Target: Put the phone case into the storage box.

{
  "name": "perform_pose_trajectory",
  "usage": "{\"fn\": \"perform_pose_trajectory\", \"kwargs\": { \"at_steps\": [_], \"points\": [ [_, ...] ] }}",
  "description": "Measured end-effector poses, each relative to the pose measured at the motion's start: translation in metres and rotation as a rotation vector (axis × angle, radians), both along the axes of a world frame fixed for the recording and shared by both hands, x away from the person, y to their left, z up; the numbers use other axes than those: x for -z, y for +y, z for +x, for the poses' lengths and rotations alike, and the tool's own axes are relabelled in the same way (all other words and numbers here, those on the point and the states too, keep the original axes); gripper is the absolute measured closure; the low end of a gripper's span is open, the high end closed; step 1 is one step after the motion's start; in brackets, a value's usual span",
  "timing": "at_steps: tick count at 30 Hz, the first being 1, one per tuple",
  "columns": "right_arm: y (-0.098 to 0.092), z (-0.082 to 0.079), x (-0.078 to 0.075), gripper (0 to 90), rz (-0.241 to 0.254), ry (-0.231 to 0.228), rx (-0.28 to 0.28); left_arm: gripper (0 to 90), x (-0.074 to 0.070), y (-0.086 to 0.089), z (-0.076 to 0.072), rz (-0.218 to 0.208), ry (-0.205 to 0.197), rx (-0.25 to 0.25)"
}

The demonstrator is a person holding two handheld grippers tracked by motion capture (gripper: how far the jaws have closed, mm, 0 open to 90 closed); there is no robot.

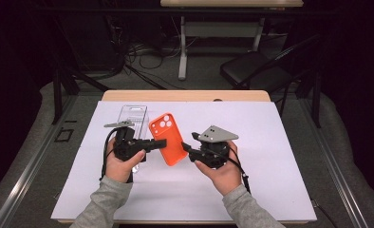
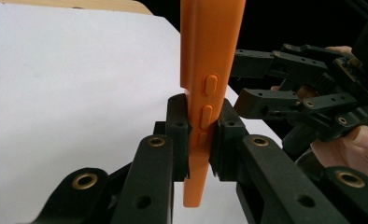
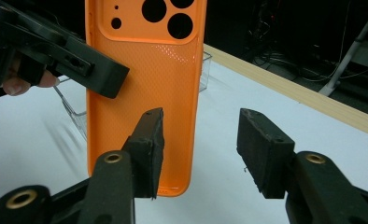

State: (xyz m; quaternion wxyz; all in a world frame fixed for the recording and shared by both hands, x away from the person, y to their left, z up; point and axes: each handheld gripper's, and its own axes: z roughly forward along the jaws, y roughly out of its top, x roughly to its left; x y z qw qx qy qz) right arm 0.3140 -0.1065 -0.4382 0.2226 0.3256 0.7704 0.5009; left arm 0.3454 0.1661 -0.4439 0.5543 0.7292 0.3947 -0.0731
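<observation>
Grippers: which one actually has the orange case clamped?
The left gripper: its fingers pinch the orange phone case by its edge. The right gripper stands open beside the case, fingers apart.

Orange phone case (image 1: 168, 138) held edgewise above the table.

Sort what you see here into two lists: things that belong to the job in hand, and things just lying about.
In use:
- orange phone case, clamped on its edge by the left gripper
- right gripper, jaws open beside the case

Lying about:
- clear plastic packaging on the white table cover
- black chair beyond the table
</observation>
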Motion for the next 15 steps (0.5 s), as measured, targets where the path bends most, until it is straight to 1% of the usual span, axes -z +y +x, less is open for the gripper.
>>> {"fn": "perform_pose_trajectory", "kwargs": {
  "at_steps": [4,7,10,13,15],
  "points": [
    [-0.0021,0.0001,-0.0003,50.3,-0.004,0.007,0.003,80.0,-0.002,0.0002,-0.0005,0.016,-0.012,0.011],
    [-0.0029,-0.0005,-0.001,50.3,-0.006,0.009,-0.003,80.0,-0.0025,0.0004,-0.0006,0.019,-0.01,0.016],
    [-0.0037,-0.0017,-0.0019,51.5,0.007,0.01,-0.014,80.0,-0.0029,0.0007,-0.0006,0.024,-0.012,0.024],
    [-0.0043,-0.0031,-0.0028,52.6,0.007,-0.001,-0.023,80.0,-0.004,0.0003,-0.0012,0.028,-0.01,0.032],
    [-0.005,-0.0037,-0.0033,52.8,0.01,-0.001,-0.027,80.0,-0.0052,0.0006,-0.0015,0.03,-0.014,0.038]
  ]
}}
